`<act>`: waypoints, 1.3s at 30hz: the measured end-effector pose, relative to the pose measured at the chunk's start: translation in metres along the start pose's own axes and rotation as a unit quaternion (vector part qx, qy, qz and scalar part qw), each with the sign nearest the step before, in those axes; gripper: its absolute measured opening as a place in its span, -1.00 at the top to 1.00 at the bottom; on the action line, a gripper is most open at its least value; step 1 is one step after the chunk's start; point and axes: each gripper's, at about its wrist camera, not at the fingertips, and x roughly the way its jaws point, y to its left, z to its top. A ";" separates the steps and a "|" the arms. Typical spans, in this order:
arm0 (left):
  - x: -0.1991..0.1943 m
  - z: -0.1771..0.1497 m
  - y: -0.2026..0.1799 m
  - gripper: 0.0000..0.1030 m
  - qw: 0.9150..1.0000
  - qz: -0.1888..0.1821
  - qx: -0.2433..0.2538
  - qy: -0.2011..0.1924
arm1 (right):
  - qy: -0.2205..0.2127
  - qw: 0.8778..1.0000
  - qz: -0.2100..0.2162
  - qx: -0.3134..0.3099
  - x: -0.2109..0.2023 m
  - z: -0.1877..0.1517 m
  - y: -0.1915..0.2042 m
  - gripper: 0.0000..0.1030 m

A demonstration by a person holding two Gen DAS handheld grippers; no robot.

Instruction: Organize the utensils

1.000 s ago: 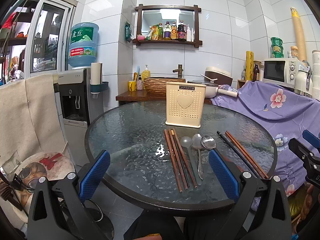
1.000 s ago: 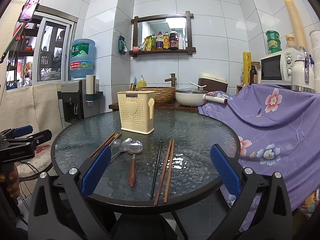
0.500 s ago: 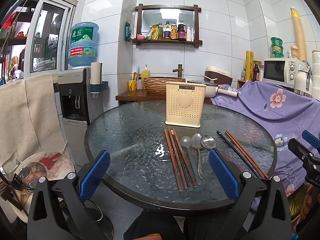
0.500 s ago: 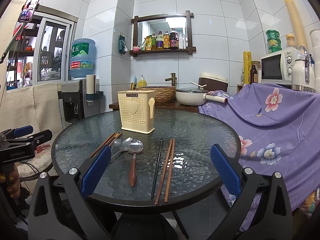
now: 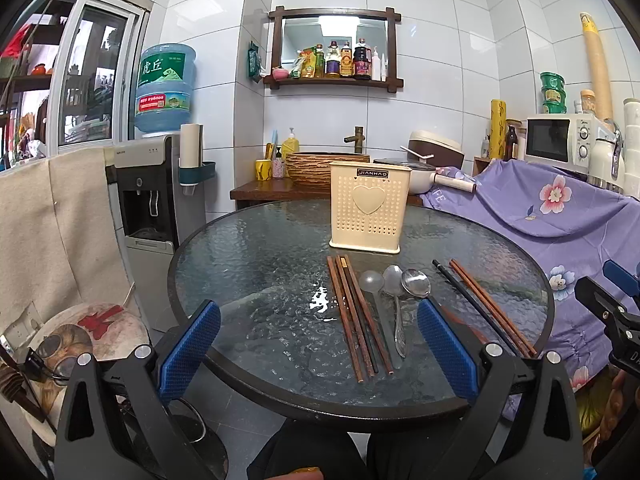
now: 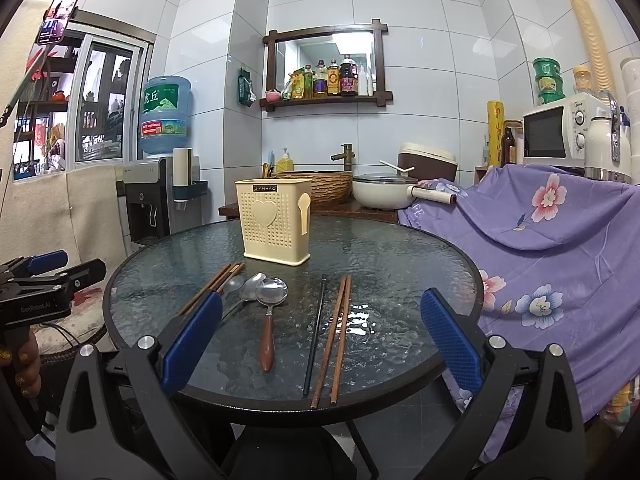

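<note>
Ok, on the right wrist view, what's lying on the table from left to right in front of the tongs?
Brown chopsticks → two plain spoons → wooden-handled spoon → black chopstick → second brown chopsticks. The holder stands behind them.

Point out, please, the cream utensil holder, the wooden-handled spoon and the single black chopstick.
cream utensil holder (image 6: pixel 272 220): right wrist view, on its heart-marked front wall.
wooden-handled spoon (image 6: pixel 266 346): right wrist view, on the brown handle.
single black chopstick (image 6: pixel 316 328): right wrist view, on mid-shaft.
</note>
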 end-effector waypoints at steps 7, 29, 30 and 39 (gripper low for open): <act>0.001 -0.001 -0.002 -0.88 1.000 -0.002 0.001 0.002 | 0.003 1.000 0.001 0.002 0.002 -0.002 0.002 -0.90; 0.043 -0.004 0.014 -0.88 0.996 -0.015 -0.004 0.087 | 0.088 0.996 -0.021 0.000 0.049 -0.010 0.001 -0.90; 0.049 -0.004 0.017 -0.88 0.995 -0.019 -0.011 0.097 | 0.102 0.994 -0.026 -0.001 0.057 -0.010 -0.002 -0.90; 0.101 0.007 0.025 -0.73 0.987 -0.029 0.004 0.156 | 0.214 0.974 -0.038 0.071 0.133 -0.006 -0.055 -0.90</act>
